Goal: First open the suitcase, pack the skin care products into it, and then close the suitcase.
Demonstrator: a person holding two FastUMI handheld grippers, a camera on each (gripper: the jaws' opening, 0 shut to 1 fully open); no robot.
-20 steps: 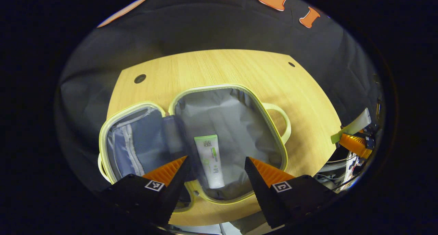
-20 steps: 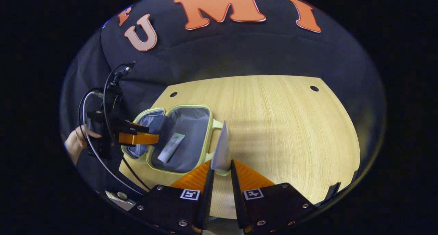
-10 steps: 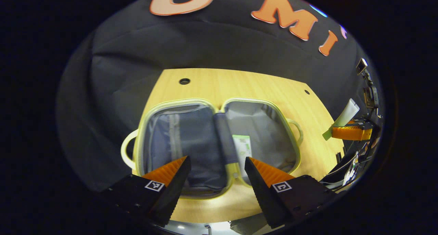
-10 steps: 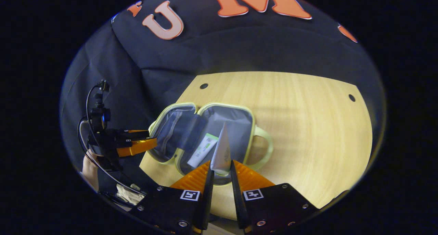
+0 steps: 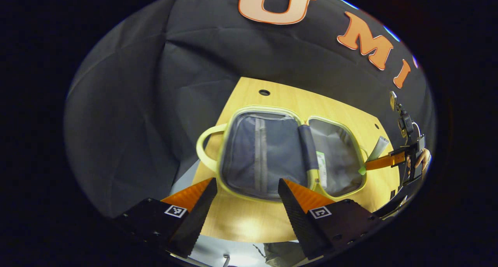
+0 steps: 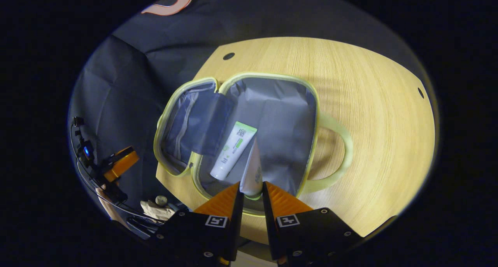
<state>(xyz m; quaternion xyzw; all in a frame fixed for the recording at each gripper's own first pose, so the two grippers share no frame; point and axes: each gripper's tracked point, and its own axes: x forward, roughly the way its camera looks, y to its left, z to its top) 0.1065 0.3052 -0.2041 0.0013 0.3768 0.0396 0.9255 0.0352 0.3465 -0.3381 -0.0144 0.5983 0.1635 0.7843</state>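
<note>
I held my left gripper [image 5: 246, 199] wide open and empty over the near table [image 5: 249, 224] edge, clear of the open suitcase [image 6: 268, 82]. My right gripper [image 6: 251, 195] pinched a tube [image 6: 252, 171] above the compartment where another tube [image 6: 233, 150] lay, ready to drop it alongside.

Suitcase [image 6: 317, 115] open flat on table, grey lining; white/green tube [image 6: 233, 150] inside; 2nd tube [image 6: 252, 169] tilted above it.
</note>
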